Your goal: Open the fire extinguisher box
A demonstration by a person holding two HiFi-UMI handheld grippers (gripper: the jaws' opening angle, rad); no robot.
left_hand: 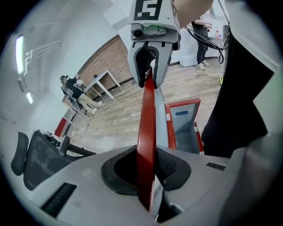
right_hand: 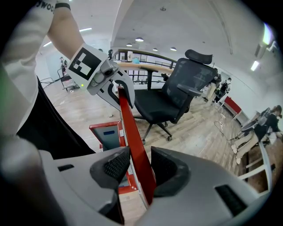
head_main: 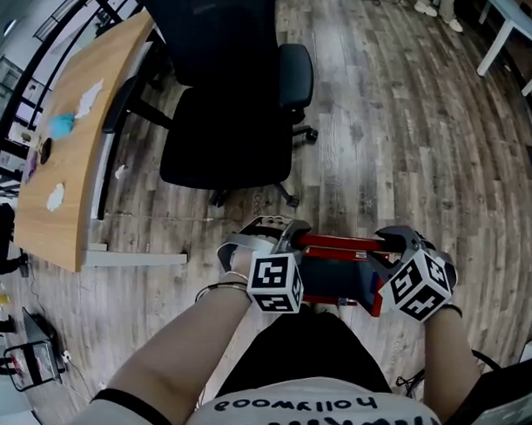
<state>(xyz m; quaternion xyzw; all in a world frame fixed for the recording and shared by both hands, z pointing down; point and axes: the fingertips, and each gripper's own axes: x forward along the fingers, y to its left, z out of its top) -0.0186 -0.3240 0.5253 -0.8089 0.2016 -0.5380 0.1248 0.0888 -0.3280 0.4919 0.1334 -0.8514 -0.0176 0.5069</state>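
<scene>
- My left gripper (head_main: 283, 230) is clamped on the red lid (head_main: 339, 245), near the lid's left end in the head view.
- My right gripper (head_main: 394, 240) is clamped on the same lid edge, near its right end.
- The box (right_hand: 104, 125) sits on the floor (head_main: 400, 125) at the lower centre of the head view, just in front of my legs, with the lid raised off it.
- Risk: both grips sit on a thin, smooth edge. If either one loosens, I judge the lid could slide out and drop back onto the box.
- Risk: if my two hands lift unevenly, the lid could twist and strain at its hinge side, or the whole box could shift on the floor.
- Risk: the chair (head_main: 231, 101) stands beyond the box, in the upper centre of the head view. A lid swung far that way might meet its base, though I cannot tell how close they are.
- Container: the box shows a grey inside within a red frame, with a small blue label on the inner wall.
- In the part I can see there is no extinguisher. The rest is hidden behind the lid and my grippers.
</scene>
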